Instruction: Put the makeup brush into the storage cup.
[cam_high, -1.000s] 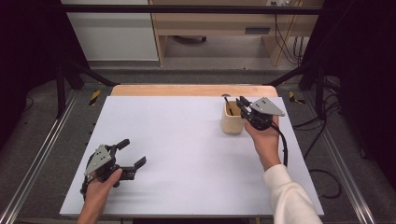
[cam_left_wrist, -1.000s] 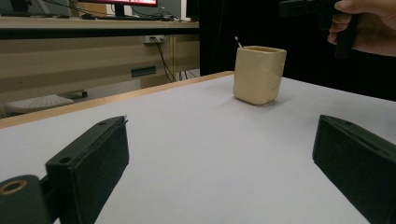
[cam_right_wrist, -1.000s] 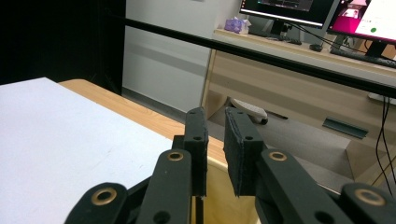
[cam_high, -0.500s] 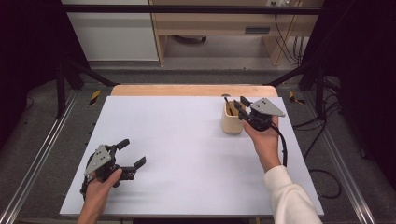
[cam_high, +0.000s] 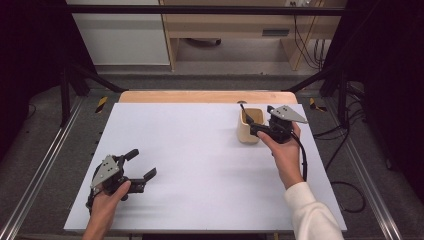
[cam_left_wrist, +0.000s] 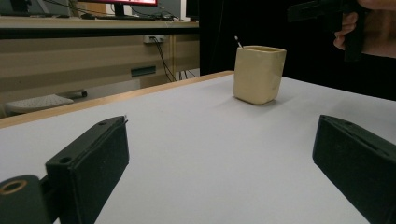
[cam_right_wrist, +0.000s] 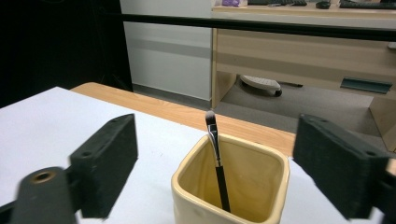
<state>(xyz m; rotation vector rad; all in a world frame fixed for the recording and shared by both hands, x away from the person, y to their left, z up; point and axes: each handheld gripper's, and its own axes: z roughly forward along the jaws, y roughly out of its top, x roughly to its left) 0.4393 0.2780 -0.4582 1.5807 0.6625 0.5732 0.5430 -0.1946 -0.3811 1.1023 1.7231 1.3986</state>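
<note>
Item: cream square-sided cup (cam_high: 249, 128), glossy with rounded corners, standing upright near the far right corner of the tabletop (cam_high: 200, 165), holding one slim black-handled brush (cam_right_wrist: 216, 161) leaning against its inner wall, bristles up. The right gripper (cam_high: 256, 131) hovers just above the cup's rim, its jaws having just been opening and now wide apart with nothing between them, apparently a release of the brush. The left gripper (cam_high: 142, 165) rests idle near the near left corner, jaws spread and holding nothing.
</note>
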